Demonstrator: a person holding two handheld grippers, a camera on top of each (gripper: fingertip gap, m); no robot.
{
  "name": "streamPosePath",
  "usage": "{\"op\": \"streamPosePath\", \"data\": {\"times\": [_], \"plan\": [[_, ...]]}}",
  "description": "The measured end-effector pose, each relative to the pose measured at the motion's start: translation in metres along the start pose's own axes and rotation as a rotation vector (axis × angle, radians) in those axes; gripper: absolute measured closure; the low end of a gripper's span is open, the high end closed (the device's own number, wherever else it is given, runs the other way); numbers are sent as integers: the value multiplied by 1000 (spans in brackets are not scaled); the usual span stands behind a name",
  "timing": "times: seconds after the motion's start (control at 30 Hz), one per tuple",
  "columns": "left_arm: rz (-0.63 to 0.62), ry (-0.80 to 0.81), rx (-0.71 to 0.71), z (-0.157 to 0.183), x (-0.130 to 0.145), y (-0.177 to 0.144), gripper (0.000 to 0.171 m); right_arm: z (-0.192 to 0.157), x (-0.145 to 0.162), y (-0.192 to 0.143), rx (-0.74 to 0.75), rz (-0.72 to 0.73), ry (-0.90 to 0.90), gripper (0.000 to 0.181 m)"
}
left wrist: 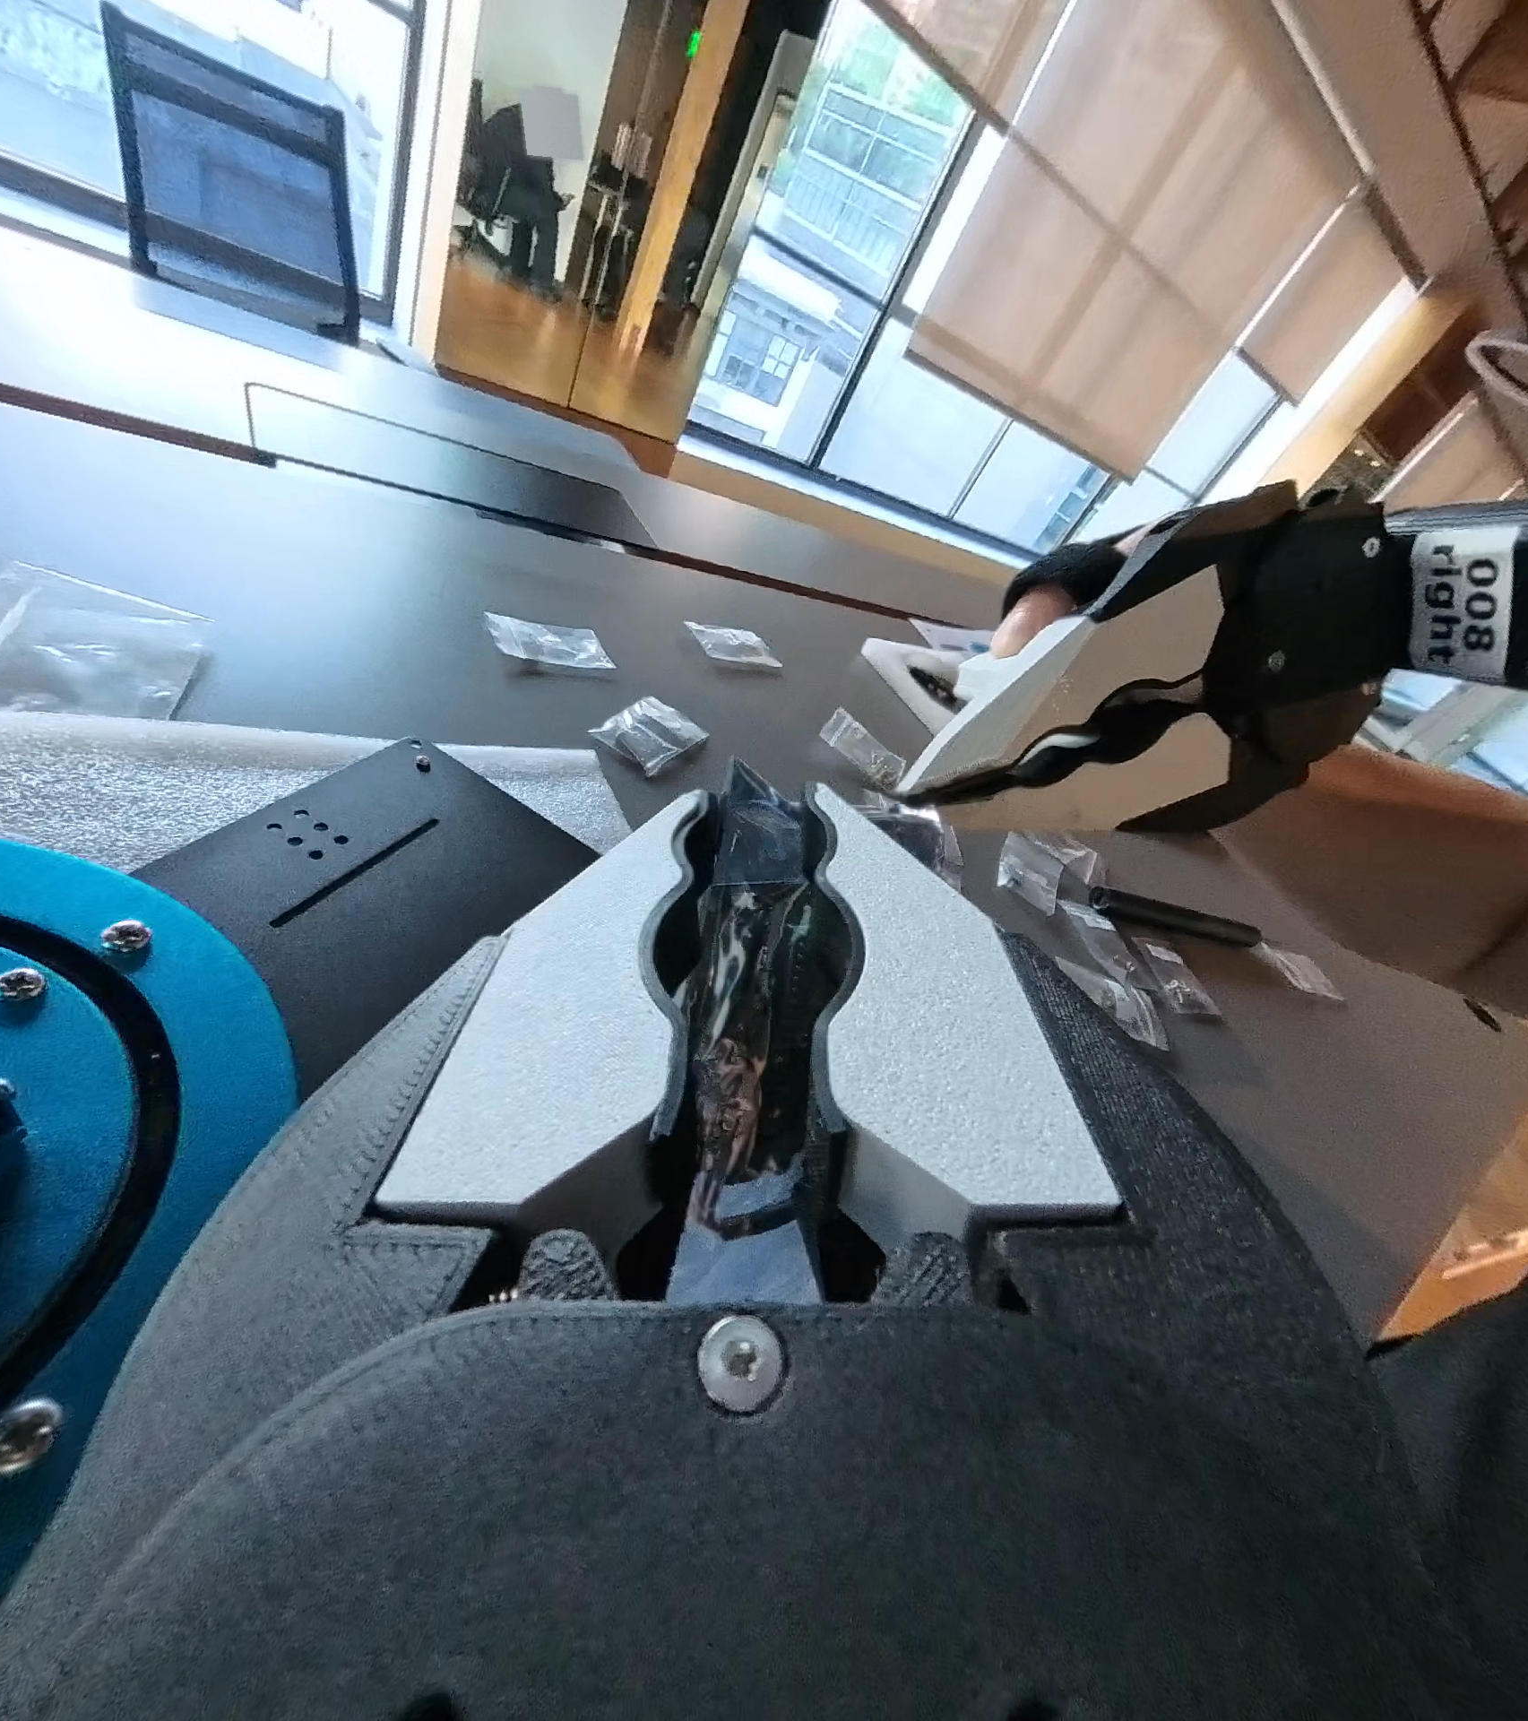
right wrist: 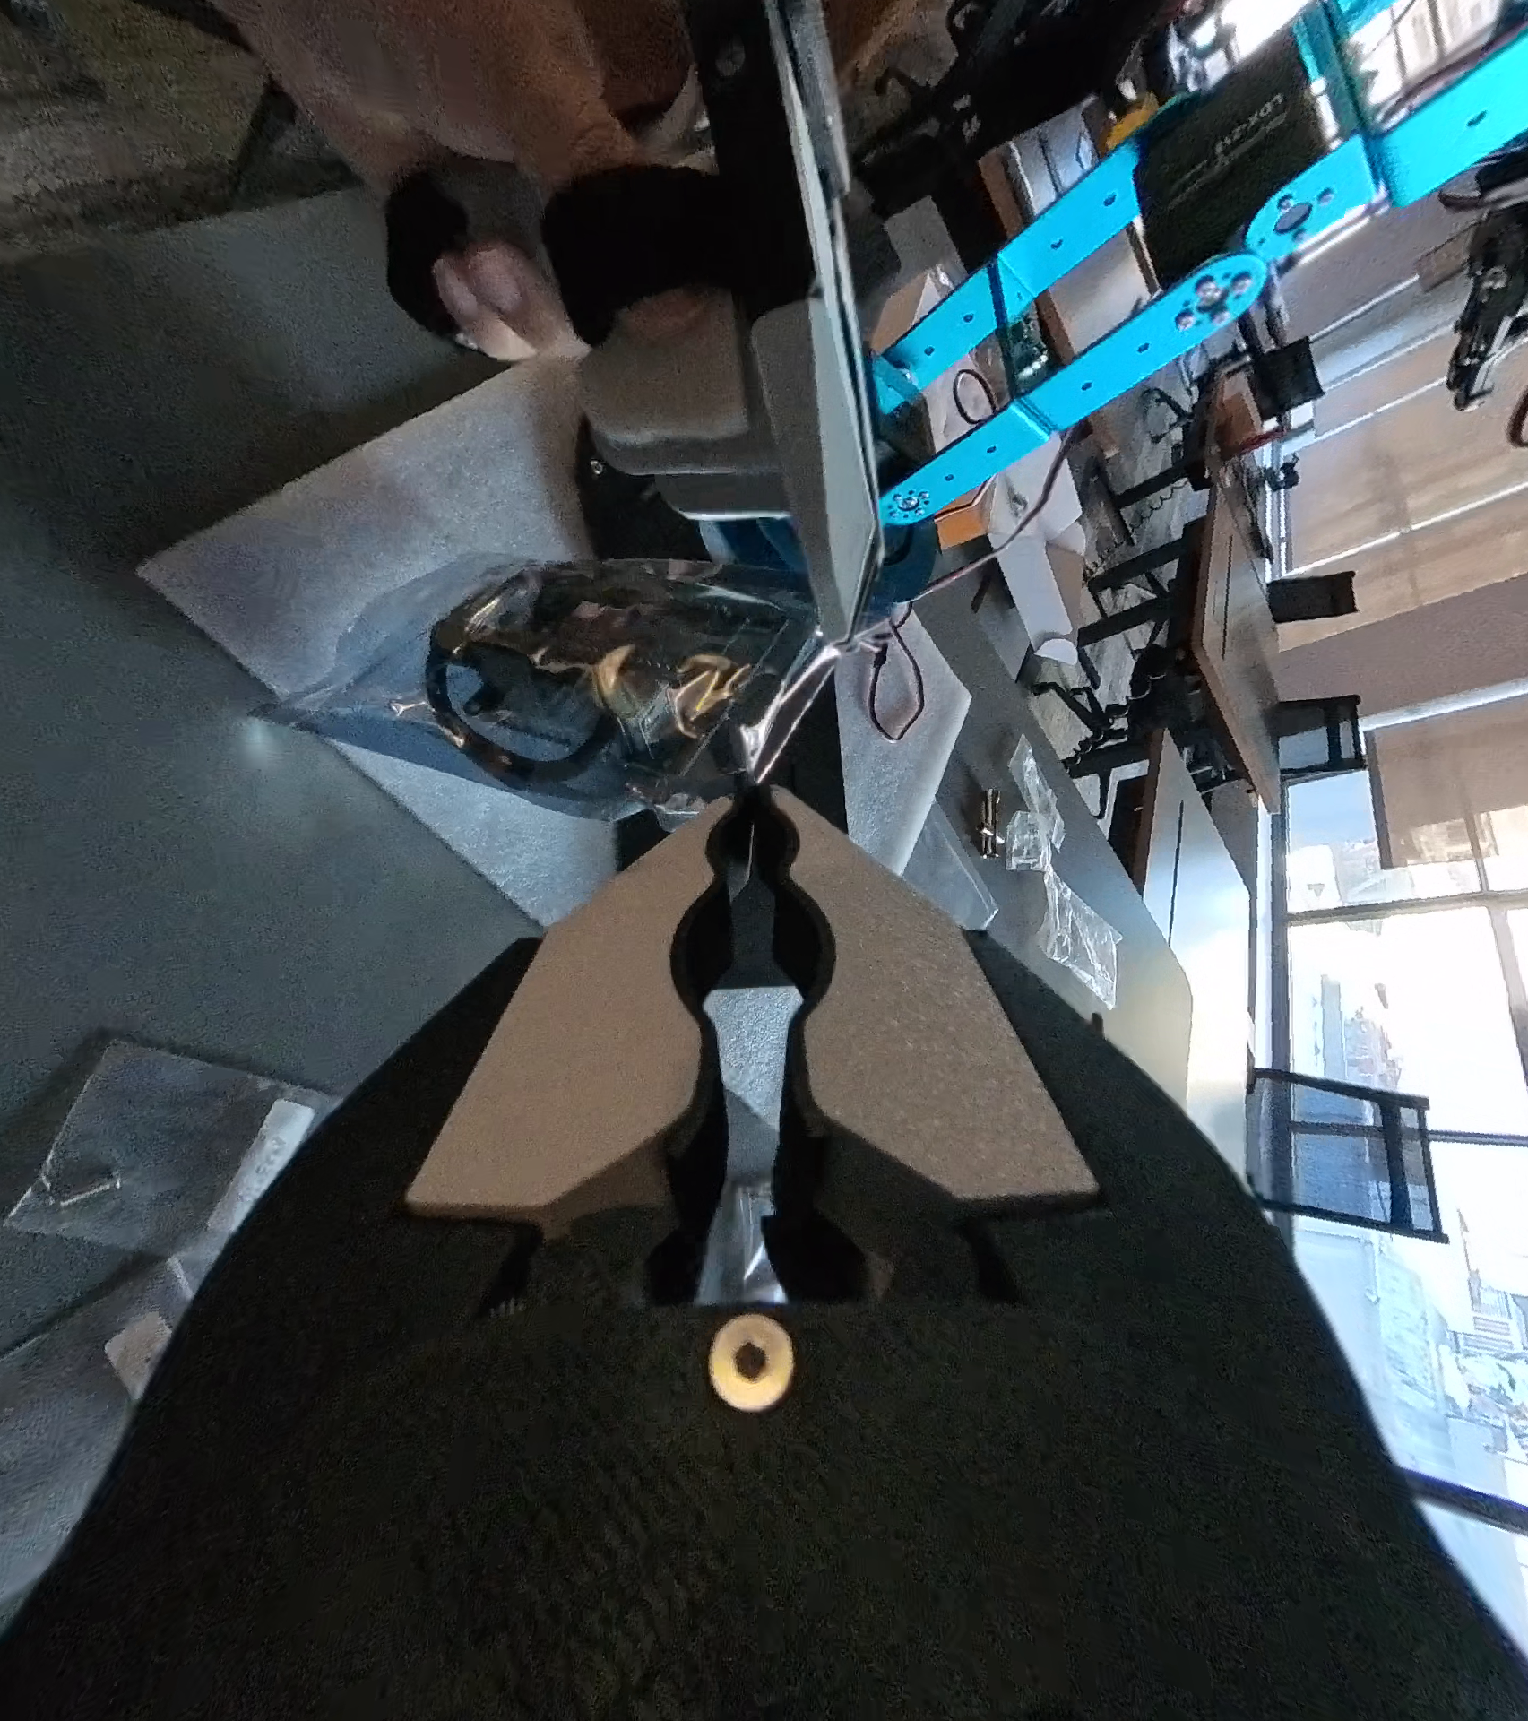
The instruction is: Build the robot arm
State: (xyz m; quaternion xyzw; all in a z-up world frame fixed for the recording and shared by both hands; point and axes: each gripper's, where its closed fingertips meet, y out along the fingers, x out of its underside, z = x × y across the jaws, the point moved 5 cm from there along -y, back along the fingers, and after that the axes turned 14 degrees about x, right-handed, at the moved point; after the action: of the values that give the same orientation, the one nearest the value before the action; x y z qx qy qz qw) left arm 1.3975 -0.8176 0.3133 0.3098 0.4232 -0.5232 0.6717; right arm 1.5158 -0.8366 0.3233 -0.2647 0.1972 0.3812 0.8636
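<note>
The left gripper (left wrist: 755, 819) has its fingers closed on a clear plastic bag (right wrist: 592, 680) of dark parts, above the foam sheet (right wrist: 350, 559) on the desk (left wrist: 369, 577). The right gripper (right wrist: 755, 810) pinches the bag's corner, fingers almost together. In my judgement the thin film could tear or slip out, because both grips hold only little material.

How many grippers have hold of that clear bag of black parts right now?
2. The left gripper clamps the clear bag between its fingers; the right gripper pinches its crinkled edge beside the left tips.
</note>
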Motion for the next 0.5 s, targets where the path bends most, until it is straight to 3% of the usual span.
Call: {"op": "streamPosePath", "data": {"times": [0.1, 0.23, 0.37, 0.47, 0.5], "plan": [[13, 12, 6, -6, 2, -4, 159, 0, 3, 5, 27, -1, 142, 180], [65, -17, 14, -11, 3, -9, 161, 0, 10, 5, -56, -9, 622, 136], [64, 13, 7, -11, 5, -8, 164, -1, 7, 11, -204, 82, 1157, 136], [37, 57, -11, -9, 5, -7, 167, 10, 2, 19, -218, 122, 1303, 136], [28, 73, -15, -8, 5, -6, 167, 14, 3, 23, -209, 66, 1291, 136]]}}
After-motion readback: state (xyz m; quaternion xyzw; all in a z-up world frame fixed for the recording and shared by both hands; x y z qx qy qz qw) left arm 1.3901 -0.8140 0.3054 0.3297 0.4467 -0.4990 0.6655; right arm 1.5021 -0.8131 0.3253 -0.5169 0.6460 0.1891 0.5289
